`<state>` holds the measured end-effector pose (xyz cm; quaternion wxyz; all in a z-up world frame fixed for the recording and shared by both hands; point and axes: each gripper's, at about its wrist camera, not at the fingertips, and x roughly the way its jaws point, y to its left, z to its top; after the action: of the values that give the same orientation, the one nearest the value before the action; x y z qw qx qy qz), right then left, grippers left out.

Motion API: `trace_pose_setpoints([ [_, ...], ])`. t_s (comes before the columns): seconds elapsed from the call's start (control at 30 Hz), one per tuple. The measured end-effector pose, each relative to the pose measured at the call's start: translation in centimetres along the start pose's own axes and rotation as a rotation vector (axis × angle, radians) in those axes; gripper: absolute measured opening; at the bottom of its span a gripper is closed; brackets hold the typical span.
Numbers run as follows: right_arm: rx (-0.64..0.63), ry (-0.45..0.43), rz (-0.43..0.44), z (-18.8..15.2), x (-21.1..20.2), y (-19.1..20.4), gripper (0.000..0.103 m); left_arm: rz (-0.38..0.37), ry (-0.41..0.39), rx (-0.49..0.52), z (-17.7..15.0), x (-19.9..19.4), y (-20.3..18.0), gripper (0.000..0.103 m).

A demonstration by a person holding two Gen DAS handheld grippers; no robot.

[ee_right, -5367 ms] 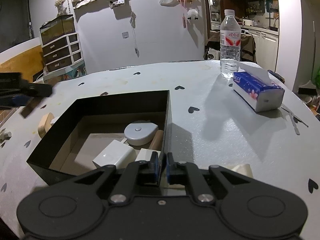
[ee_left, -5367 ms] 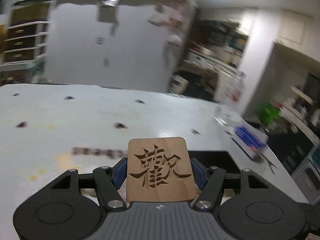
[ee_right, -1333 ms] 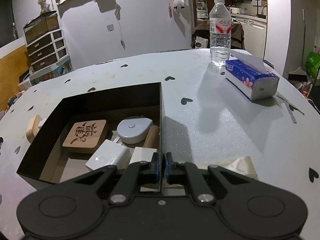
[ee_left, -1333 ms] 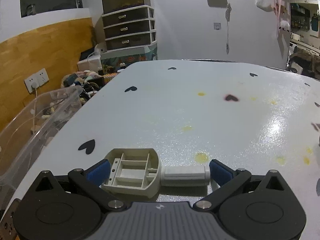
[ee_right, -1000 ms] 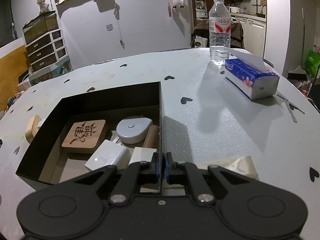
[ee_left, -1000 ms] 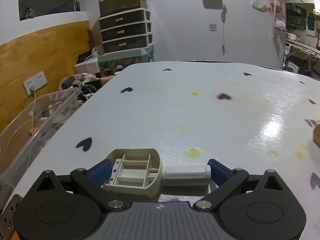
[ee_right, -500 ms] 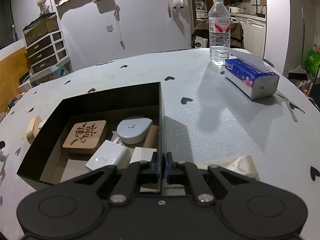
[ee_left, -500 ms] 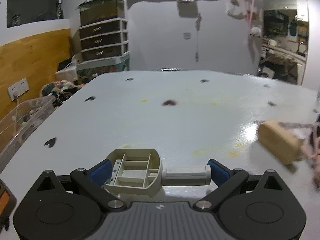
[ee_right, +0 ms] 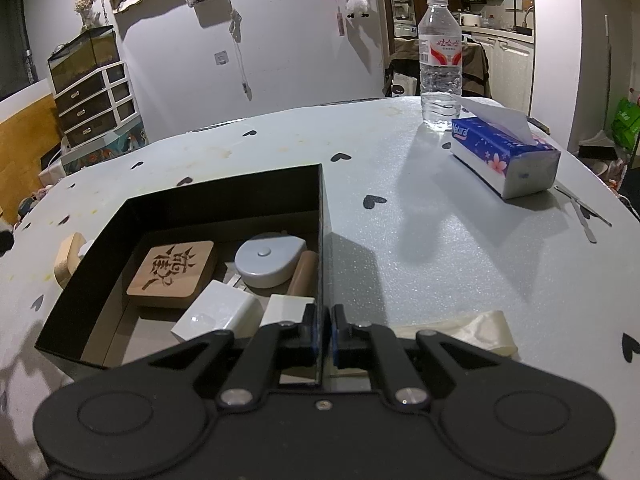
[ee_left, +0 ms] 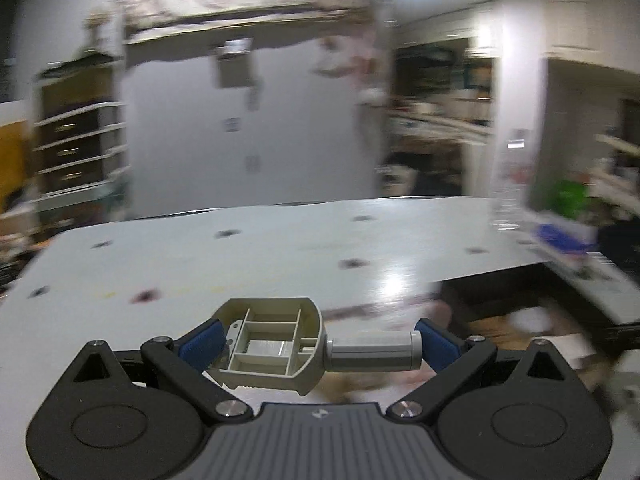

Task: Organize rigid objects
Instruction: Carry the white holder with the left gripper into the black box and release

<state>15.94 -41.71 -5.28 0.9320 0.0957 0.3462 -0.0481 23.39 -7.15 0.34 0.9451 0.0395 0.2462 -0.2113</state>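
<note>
Our left gripper (ee_left: 316, 344) clamps the hollow plastic part (ee_left: 276, 346) end to end above the surface (ee_left: 240, 264), light, stiff and likely slick, while our right gripper (ee_right: 323, 336) pinches the black box (ee_right: 224, 200) wall.

In the left wrist view the room and the black box (ee_left: 532, 300) at three o'clock are smeared by motion blur, its contents unreadable. In the right wrist view the wooden block (ee_right: 69, 258) at nine o'clock sits half hidden behind the box wall.
</note>
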Motion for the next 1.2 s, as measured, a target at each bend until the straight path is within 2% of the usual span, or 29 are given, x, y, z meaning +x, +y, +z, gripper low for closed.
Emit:
trace_pose_setpoints([
  [0.23,0.000,-0.001,0.002,0.0,0.0,0.0,0.007,-0.272,0.037,0.037,2.1,0.7,-6.6,0.100],
  [0.37,0.003,-0.003,0.011,0.0,0.0,-0.2,0.008,-0.395,0.099,0.117,2.5,1.8,-9.8,0.100],
  [0.67,0.006,-0.006,0.019,-0.1,-0.1,-0.3,0.008,-0.432,0.376,0.089,1.8,6.7,-14.2,0.100],
  [0.77,0.006,-0.007,0.023,-0.2,-0.1,-0.3,0.008,-0.411,0.401,0.120,1.6,7.4,-14.8,0.100],
  [1.03,0.009,-0.008,0.036,-0.2,-0.1,-0.7,0.009,-0.370,0.447,0.107,1.6,8.4,-15.3,0.103],
  [1.2,0.013,-0.008,0.038,-0.1,0.0,-0.7,0.009,-0.369,0.466,0.121,1.2,8.3,-15.4,0.103],
])
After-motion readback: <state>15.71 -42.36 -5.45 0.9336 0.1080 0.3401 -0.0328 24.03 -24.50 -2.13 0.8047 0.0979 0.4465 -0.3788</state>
